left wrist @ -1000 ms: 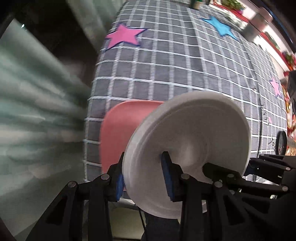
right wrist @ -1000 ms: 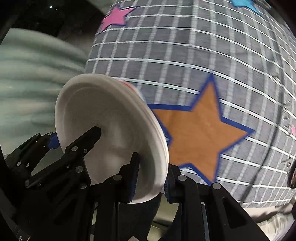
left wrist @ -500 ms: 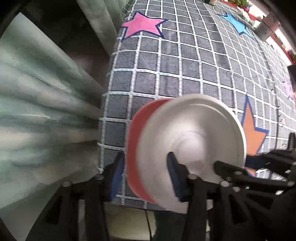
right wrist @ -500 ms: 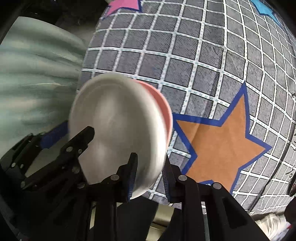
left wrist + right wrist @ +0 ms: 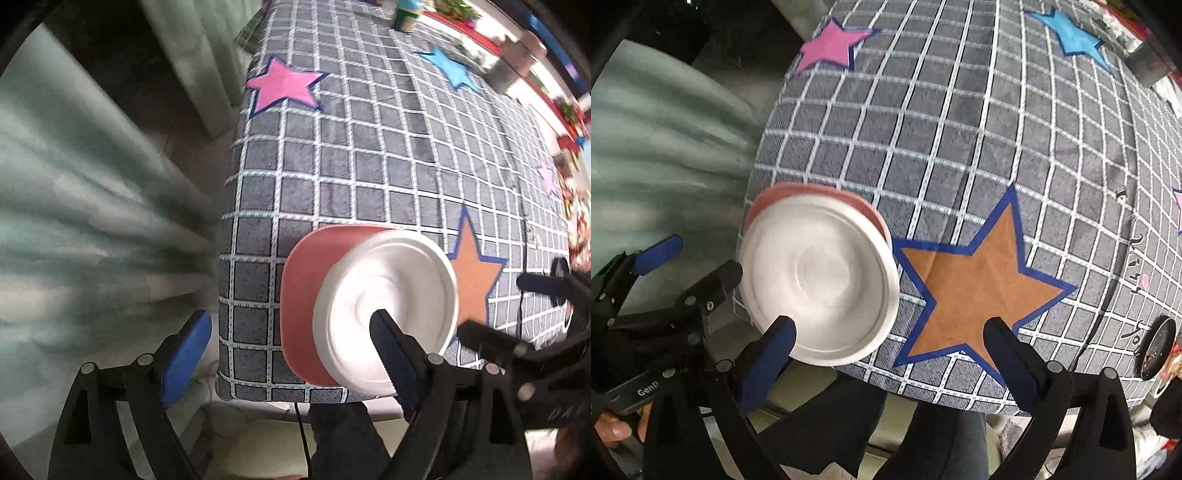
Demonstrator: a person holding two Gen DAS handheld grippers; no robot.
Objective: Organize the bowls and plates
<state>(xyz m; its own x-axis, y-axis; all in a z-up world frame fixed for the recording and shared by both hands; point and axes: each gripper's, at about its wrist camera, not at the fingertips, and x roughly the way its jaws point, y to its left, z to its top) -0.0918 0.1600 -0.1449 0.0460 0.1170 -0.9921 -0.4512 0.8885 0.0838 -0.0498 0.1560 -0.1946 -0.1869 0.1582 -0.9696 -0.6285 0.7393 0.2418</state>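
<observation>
Curtain folds (image 5: 92, 206), pale green, fill the left of the left wrist view, and the grey checked tablecloth (image 5: 369, 155) spreads across the middle and right. At the lower left of that frame the left gripper (image 5: 288, 347) stands with its jaws spread wide, holding nothing; one blue pad (image 5: 184, 354) sits off the cloth's edge and the other finger overlaps the white plate (image 5: 384, 314) in the picture. The white plate lies on top of a pink plate (image 5: 299, 295) at the near left corner of the cloth, in the lower centre of the frame. Just to their right is an orange star (image 5: 472, 280) with a blue outline. A pink star (image 5: 284, 86) shows at upper centre and a blue star (image 5: 448, 68) at upper right.

In the right wrist view the left gripper (image 5: 676, 273) appears at the left edge, open, with the same stack beside it: the white plate (image 5: 820, 284) at centre left, and only a thin arc of the pink plate (image 5: 812, 192) showing above its rim. The right gripper (image 5: 890, 350) at the bottom is also spread wide and empty, one pad at the white plate's lower edge, the other over the orange star (image 5: 975, 288). A small dark round object (image 5: 1158, 349) sits at the lower right edge of the cloth.
</observation>
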